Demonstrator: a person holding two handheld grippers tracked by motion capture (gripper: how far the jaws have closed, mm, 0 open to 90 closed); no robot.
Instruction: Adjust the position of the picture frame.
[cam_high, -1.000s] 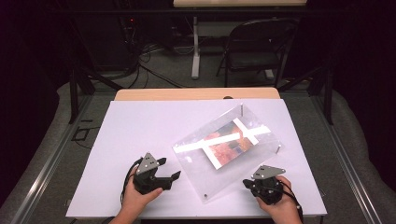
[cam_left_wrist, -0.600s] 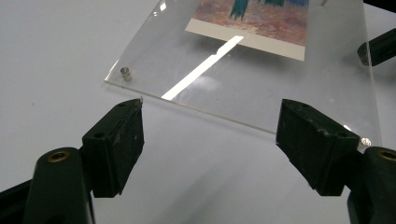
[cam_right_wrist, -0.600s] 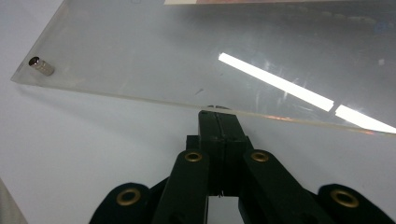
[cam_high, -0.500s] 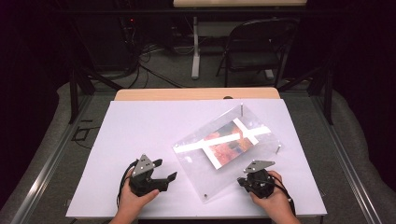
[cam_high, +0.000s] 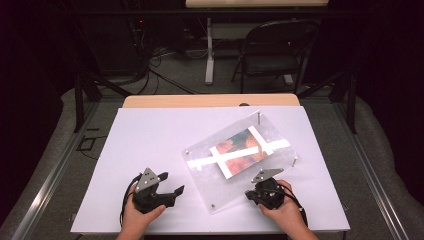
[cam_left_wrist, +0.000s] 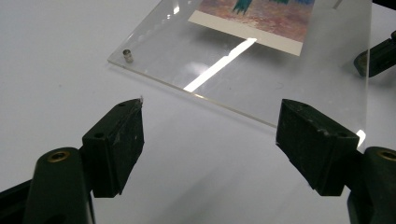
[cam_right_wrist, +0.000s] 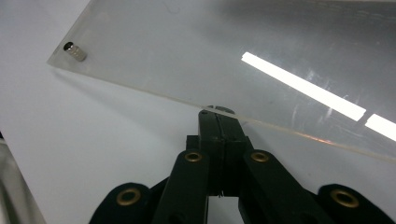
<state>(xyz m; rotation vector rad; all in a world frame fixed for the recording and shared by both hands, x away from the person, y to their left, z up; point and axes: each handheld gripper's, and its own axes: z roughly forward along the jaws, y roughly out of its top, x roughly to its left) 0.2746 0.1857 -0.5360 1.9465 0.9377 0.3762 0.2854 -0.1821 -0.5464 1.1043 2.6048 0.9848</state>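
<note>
White table (cam_high: 150, 135), broad and bare apart from the work at its near right; beyond its far edge a wooden strip (cam_high: 210, 101), then a dark floor with a folding chair (cam_high: 272, 47) and a tangle of cables (cam_high: 165, 65), all well apart from the hands.

On the table's right half, a clear acrylic frame (cam_high: 235, 175) lying flat and turned at an angle, one corner toward the far edge, another toward the near edge. Sandwiched inside, a colourful print (cam_high: 240, 152) with a white border, crossed by bright reflected bars of light. Small metal pegs at the corners; one such peg (cam_left_wrist: 127, 56) seen close in the left gripper view, another (cam_right_wrist: 74, 51) in the right gripper view.

Near left, left gripper (cam_high: 170, 192) held low over the table, pointed toward the frame's near corner but apart from it. Jaws spread wide, nothing between them, bare tabletop and the frame's near edge ahead.

Near right, right gripper (cam_high: 248, 196) at the frame's near-right edge. Jaws pressed together, nothing gripped, tips right at the acrylic edge in the right gripper view and seemingly tucked just under it; real contact hard to tell. No obstacle between either gripper and the frame.
</note>
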